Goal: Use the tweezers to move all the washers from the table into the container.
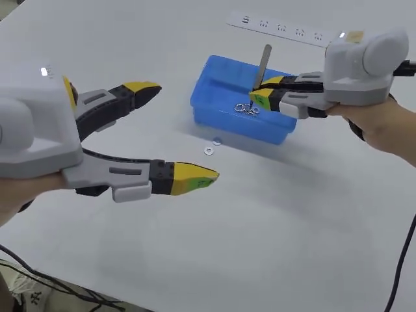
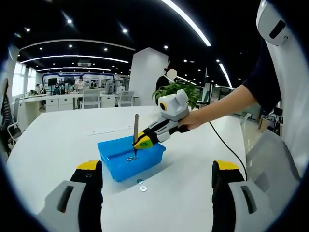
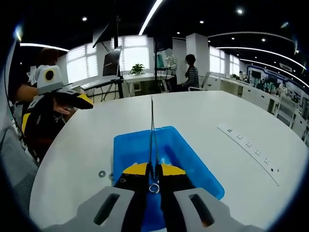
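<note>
While the right gripper (image 1: 260, 99) hangs over the blue container (image 1: 221, 123), its jaws are clamped tight on the tweezers (image 1: 265, 60). They stand nearly upright, handle end up, tips down inside the box. The tips are right at a little cluster of washers (image 1: 247, 109) on the container floor. Whether one is pinched in them or already let go, I can't tell. The right gripper view shows a small ring low between the jaws, too small to call.

Now the bit that matters: two loose washers (image 1: 208, 151) lie flat on the table (image 1: 273, 221), just outside the container's near wall, on the side facing the left gripper (image 1: 175, 133). So from the tweezer tips they sit back across that wall, toward the person and a touch to the left. The left gripper is spread wide, holding nothing, hovering above the table and pointing toward the container. It may be about as close to them, but the tweezers are in the right. I'd expect the right one to lift clear of the wall, then come back and down onto the nearer washer.
</note>
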A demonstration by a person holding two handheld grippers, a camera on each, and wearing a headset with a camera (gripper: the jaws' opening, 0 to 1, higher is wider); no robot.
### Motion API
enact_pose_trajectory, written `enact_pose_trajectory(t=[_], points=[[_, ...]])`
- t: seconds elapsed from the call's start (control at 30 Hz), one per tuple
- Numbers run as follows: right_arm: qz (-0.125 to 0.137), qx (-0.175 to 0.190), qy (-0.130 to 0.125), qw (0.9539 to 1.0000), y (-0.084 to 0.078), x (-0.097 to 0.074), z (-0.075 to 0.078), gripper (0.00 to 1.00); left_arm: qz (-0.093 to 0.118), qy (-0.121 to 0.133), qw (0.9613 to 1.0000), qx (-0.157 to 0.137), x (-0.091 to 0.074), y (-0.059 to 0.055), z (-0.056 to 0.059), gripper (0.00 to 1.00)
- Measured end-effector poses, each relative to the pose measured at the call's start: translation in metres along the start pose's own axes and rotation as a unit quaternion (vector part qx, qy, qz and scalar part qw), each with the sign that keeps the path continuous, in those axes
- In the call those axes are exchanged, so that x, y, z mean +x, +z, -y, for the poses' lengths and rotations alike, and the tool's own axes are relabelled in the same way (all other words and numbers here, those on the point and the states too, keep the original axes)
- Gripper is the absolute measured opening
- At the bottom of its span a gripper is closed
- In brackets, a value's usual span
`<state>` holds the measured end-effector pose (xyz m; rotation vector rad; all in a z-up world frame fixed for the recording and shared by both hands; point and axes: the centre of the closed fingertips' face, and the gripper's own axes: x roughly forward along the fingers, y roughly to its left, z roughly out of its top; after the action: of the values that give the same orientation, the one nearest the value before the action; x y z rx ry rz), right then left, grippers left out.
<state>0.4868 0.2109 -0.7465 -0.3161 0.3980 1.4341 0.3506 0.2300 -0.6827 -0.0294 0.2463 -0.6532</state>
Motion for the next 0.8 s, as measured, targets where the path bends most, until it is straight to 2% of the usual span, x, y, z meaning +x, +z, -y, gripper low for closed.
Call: enact_pose_trajectory(t=[0.17,0.27,0.37,0.53,0.8], points=[[0.014,-0.012,0.007,0.9998,0.006,-0.003,-0.004,0.07,0.005,0.001,1.0,-0.008,0.004,0.002,-0.005,0.99],[0.017,-0.015,0.01,0.9997,0.009,-0.004,-0.007,0.07,0.013,0.006,0.9999,-0.01,0.01,0.008,-0.012,0.99],[0.016,-0.019,0.015,0.9996,0.012,-0.006,-0.01,0.07,0.03,0.01,0.9993,-0.02,0.02,0.018,-0.017,0.98],[0.018,-0.027,0.024,0.9992,0.019,-0.011,-0.017,0.06,0.032,0.007,0.9993,-0.018,0.035,0.023,-0.025,0.83],[0.022,-0.047,0.033,0.9981,0.029,-0.017,-0.026,0.07,0.051,-0.014,0.9983,-0.024,0.058,0.04,-0.037,0.81]])
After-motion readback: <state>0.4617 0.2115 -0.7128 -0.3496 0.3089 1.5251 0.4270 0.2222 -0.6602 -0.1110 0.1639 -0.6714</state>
